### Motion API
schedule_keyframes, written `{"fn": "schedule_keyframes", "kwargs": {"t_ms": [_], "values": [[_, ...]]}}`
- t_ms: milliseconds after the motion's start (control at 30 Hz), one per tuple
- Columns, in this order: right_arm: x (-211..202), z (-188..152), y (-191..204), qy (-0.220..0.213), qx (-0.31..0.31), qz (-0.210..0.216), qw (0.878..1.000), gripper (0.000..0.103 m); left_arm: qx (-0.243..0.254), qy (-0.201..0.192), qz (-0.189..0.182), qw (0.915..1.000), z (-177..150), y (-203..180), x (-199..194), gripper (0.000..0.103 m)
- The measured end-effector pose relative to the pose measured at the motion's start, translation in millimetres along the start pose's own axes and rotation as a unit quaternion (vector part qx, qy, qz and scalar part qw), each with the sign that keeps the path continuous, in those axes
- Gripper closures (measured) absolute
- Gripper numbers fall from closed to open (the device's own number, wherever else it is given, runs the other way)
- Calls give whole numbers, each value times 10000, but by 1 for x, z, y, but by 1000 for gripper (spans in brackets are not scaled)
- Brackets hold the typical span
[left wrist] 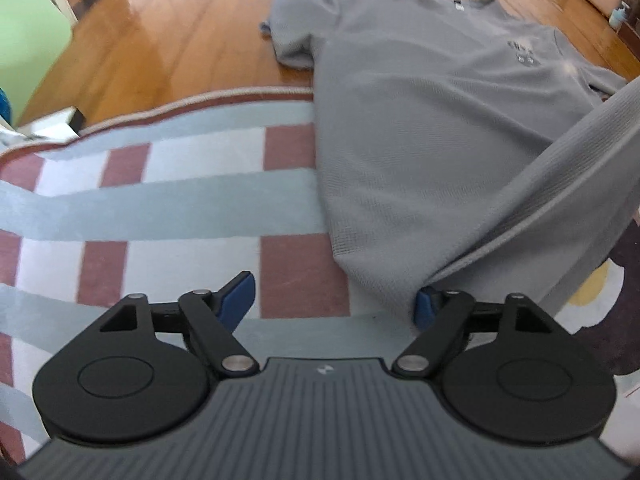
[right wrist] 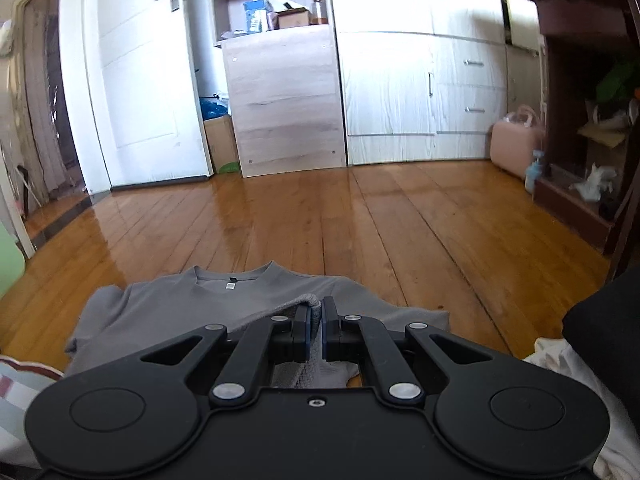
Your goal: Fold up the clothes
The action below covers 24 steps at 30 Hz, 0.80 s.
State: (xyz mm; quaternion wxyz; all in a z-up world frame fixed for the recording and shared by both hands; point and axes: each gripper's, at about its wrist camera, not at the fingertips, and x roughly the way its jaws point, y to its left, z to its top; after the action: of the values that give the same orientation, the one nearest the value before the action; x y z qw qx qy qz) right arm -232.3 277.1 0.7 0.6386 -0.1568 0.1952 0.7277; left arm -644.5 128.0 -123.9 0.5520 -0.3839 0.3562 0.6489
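Observation:
A grey T-shirt lies flat, partly on a checked rug and partly on the wooden floor, collar at the far end. My left gripper stands open above the rug at the shirt's near hem. Its right blue pad sits against the hem corner, and nothing is pinched between the pads. A band of the shirt's right side rises off the floor toward the right edge of the left wrist view. In the right wrist view my right gripper is shut on a bunched fold of the T-shirt.
Bare wooden floor stretches beyond the collar to a white wardrobe and a door. A pink case stands by a dark wooden shelf unit. White cloth and a black item lie at the right.

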Motion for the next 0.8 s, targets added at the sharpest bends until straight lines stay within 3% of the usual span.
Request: {"fn": "schedule_keyframes", "kwargs": {"t_ms": [67, 167, 267, 367, 433, 533, 633, 700, 800], "values": [[1, -2, 7, -5, -155, 70, 9999, 98, 37, -221, 269, 9994, -2, 0, -8, 34], [2, -1, 14, -3, -309, 243, 9992, 98, -69, -795, 976, 9920, 3, 7, -13, 33], [8, -2, 24, -22, -549, 183, 9983, 99, -663, -1106, 936, 9872, 15, 28, -9, 31], [23, -7, 28, 32, -684, -38, 9976, 99, -1011, -724, 429, 9913, 29, 38, 14, 28], [35, -13, 29, 54, -881, -270, 9957, 99, -880, 100, 49, 9961, 34, 32, 42, 19], [58, -26, 30, 125, -1389, -571, 9886, 98, -737, 1163, -581, 9888, 37, 23, 78, 18], [82, -36, 27, 485, -1593, -527, 9846, 98, -587, 1168, -1105, 9852, 30, 11, 79, 18], [87, -39, 24, 597, -1526, -358, 9858, 98, -536, 1065, -1237, 9851, 26, 7, 75, 18], [85, -41, 25, 529, -1474, -302, 9872, 98, -148, 1059, -818, 9909, 21, -4, 75, 18]]}}
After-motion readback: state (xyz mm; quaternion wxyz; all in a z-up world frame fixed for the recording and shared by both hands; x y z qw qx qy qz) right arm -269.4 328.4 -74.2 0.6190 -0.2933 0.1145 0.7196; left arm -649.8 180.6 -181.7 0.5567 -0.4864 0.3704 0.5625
